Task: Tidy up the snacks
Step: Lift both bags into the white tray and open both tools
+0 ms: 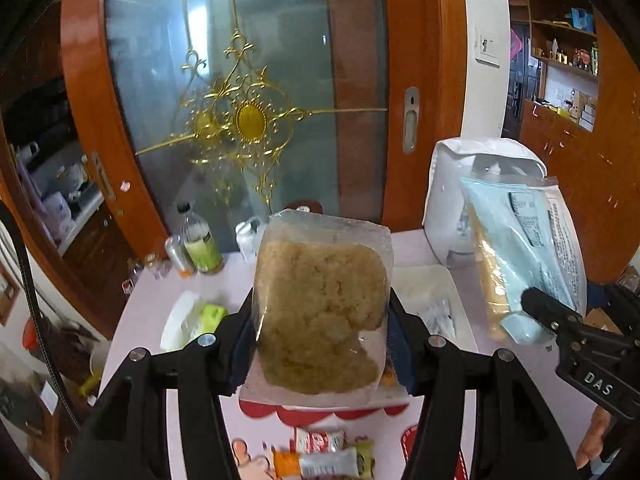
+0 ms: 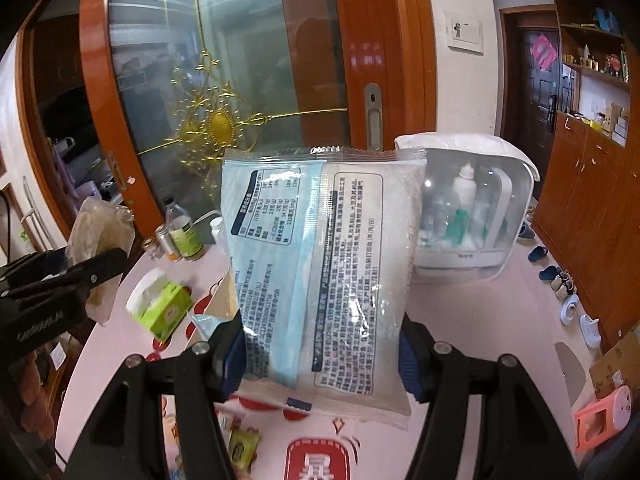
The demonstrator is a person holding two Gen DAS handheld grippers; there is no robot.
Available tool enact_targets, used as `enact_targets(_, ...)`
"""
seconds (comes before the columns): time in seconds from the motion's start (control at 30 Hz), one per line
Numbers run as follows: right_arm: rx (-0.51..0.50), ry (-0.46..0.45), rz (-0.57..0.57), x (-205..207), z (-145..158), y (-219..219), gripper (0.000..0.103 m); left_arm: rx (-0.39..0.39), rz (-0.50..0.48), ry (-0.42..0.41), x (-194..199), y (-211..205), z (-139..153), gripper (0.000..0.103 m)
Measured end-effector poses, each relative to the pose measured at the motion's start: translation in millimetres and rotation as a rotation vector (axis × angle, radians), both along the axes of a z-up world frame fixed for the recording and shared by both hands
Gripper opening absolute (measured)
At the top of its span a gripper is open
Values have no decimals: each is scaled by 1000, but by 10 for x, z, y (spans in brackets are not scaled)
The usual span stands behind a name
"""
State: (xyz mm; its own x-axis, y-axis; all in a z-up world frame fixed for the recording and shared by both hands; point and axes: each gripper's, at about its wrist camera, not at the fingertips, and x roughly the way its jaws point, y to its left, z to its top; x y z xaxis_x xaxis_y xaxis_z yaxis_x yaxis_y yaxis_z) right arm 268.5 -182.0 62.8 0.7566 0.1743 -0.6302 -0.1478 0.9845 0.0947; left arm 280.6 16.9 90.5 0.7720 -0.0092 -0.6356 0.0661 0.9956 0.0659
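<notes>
My left gripper (image 1: 320, 332) is shut on a clear bag of golden crunchy snack (image 1: 320, 312) and holds it upright above the pink table (image 1: 152, 304). My right gripper (image 2: 320, 344) is shut on a pale blue and white snack packet (image 2: 320, 272) with printed text, also held upright above the table. The packet shows in the left wrist view (image 1: 524, 256) at the right, and the clear bag shows in the right wrist view (image 2: 100, 236) at the left. Small wrapped candies (image 1: 324, 456) lie on the table below the left gripper.
A white clear-fronted case (image 2: 472, 208) with bottles stands at the back right. A green tissue pack (image 2: 160, 304), a green-labelled bottle (image 1: 200, 240) and a can (image 1: 178, 254) stand at the back left. A glass sliding door (image 1: 240, 92) is behind the table.
</notes>
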Motion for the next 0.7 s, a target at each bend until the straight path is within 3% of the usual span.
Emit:
enact_targets(0.13, -26, 30, -23, 277, -170, 86, 63, 12, -2, 18, 290, -7, -103, 56)
enact_targets(0.3, -52, 121, -31, 647, -559, 196, 65, 19, -7, 88, 690, -55, -465, 58)
enact_targets(0.37, -55, 155, -13, 730, -727, 238, 68, 7, -34, 119, 757, -73, -610, 89)
enact_targets(0.4, -62, 158, -9, 755, -784, 250, 74, -6, -45, 131, 785, -74, -668, 103)
enact_targets(0.5, -86, 139, -18, 750, -887, 251, 98, 2, -43, 154, 819, -52, -808, 102)
enact_targets(0.7, -70, 133, -24, 697, -830, 201, 98, -20, -7, 171, 743, 109, -845, 102)
